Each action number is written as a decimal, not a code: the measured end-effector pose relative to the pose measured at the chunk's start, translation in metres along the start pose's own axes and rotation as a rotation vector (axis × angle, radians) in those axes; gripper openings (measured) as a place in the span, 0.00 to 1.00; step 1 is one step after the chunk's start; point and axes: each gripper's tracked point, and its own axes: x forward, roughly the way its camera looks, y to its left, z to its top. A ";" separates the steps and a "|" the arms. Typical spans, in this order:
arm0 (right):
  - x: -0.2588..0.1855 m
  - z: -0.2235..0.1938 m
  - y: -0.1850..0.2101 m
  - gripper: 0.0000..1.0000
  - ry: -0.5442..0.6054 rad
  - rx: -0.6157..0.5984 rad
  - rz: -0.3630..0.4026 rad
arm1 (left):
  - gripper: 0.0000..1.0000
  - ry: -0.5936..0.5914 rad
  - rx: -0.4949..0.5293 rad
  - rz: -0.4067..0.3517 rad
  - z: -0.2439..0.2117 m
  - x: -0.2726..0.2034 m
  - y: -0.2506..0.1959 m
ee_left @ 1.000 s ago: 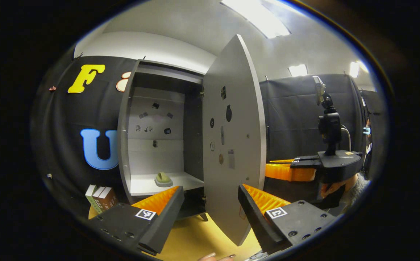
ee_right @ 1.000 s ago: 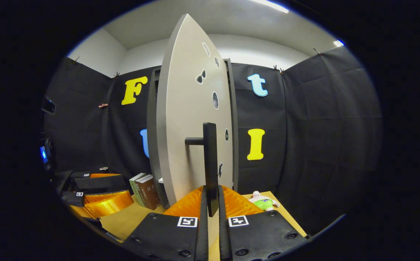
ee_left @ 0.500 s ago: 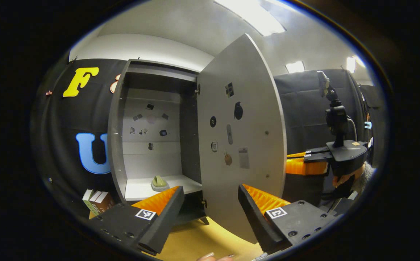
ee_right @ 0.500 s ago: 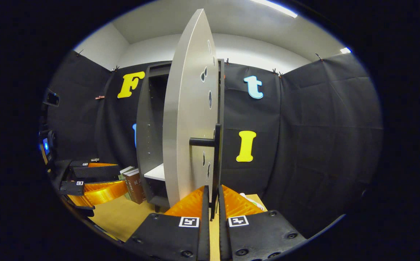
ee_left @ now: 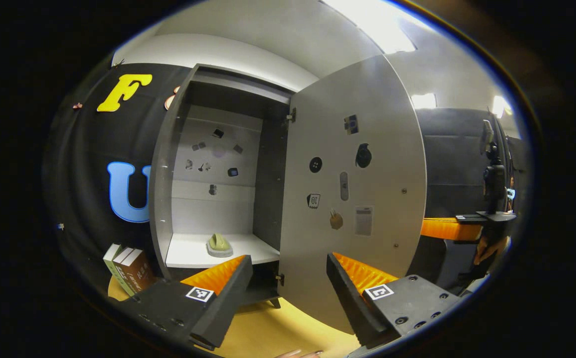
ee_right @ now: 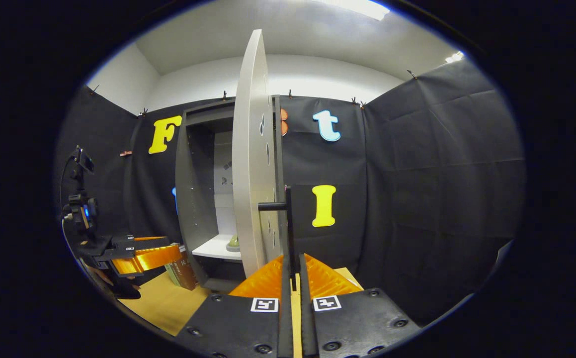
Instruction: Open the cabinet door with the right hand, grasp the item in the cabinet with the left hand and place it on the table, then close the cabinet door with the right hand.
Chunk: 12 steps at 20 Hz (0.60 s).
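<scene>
Cabinet (ee_left: 168, 164) upright on yellow table (ee_left: 268, 328), door (ee_left: 352, 199) swung wide open. Books (ee_left: 126, 268) leaning beside cabinet's left wall. Left gripper (ee_left: 288, 293) low before the opening, fingers spread, grasping nothing. Right gripper (ee_right: 292, 283) clenched on dark vertical door handle (ee_right: 288, 223), both fingers pressing its lower end. Small green item (ee_left: 219, 244) resting on white shelf (ee_left: 188, 256) inside cabinet, apart from both grippers.
</scene>
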 end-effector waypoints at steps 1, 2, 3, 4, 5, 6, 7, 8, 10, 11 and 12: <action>-0.006 -0.002 -0.004 0.11 -0.005 -0.013 -0.019 | 0.94 0.000 0.012 0.009 0.000 0.003 0.004; -0.014 -0.002 -0.011 0.11 -0.007 -0.026 -0.048 | 0.94 0.002 0.032 0.018 0.001 0.005 0.009; -0.019 -0.004 -0.017 0.22 -0.005 -0.036 -0.074 | 0.94 0.005 0.053 0.027 0.000 0.010 0.015; -0.031 -0.005 -0.026 0.31 -0.006 -0.058 -0.121 | 0.95 0.010 0.067 0.036 -0.001 0.015 0.020; -0.028 -0.007 -0.042 0.41 -0.007 -0.081 -0.163 | 0.94 0.015 0.076 0.045 -0.004 0.021 0.025; -0.033 -0.008 -0.054 0.38 -0.008 -0.097 -0.203 | 0.94 0.020 0.081 0.057 -0.005 0.028 0.032; -0.038 -0.010 -0.066 0.35 -0.003 -0.098 -0.244 | 0.94 0.015 0.091 0.079 -0.003 0.035 0.043; -0.041 -0.015 -0.078 0.37 0.010 -0.099 -0.284 | 0.94 0.012 0.099 0.101 -0.001 0.042 0.054; -0.043 -0.023 -0.100 0.77 0.032 -0.112 -0.342 | 0.95 0.032 0.090 0.118 -0.004 0.062 0.070; -0.041 -0.028 -0.107 0.93 0.045 -0.119 -0.353 | 0.94 0.047 0.082 0.130 -0.006 0.072 0.079; -0.039 -0.036 -0.115 0.94 0.064 -0.127 -0.365 | 0.94 0.065 0.086 0.144 -0.005 0.082 0.088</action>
